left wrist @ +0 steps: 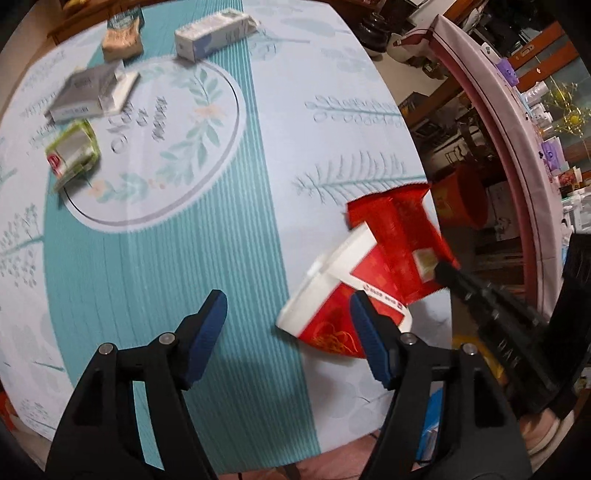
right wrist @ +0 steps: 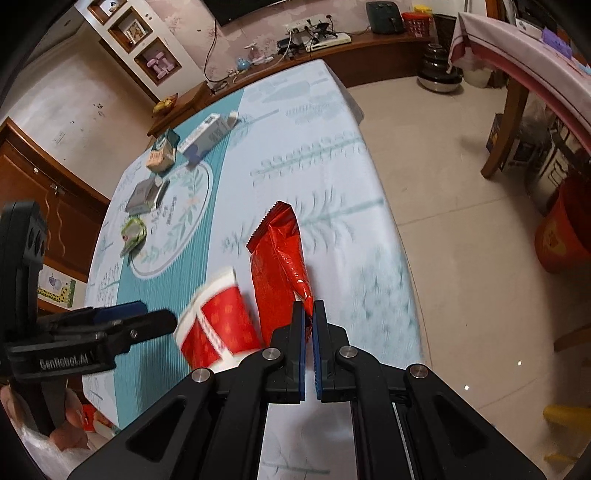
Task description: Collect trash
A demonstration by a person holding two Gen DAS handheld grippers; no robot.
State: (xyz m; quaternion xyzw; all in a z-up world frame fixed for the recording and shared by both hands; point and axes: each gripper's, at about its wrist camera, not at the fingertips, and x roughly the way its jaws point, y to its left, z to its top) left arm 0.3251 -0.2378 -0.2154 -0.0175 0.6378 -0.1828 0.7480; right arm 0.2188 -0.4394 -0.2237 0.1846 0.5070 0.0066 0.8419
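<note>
Right now the left claw [left wrist: 288, 325] is wide open above the surface [left wrist: 229, 258], with nothing between its blue pads [left wrist: 207, 332]. Just beside its right pad a red and white paper cup [left wrist: 332, 299] lies tipped on its side on the leafy blue cloth. The right claw [right wrist: 308, 314] is squeezed shut on the bottom corner of a shiny red wrapper [right wrist: 279, 266], and the wrapper stands up from the pinch, just beside the cup near the edge of the surface. Farther out, other bits of trash sit well apart from the cup. A crumpled green packet [left wrist: 72, 151] lies by the ring of leaves printed on the cloth. Behind it is a grey and white box [left wrist: 92, 92]. Past that sit a small tan carton [left wrist: 122, 38] and a long white box [left wrist: 214, 33] near the far end. Down on the floor [right wrist: 443, 147], off to the side, stands a red bucket [right wrist: 561, 236].
</note>
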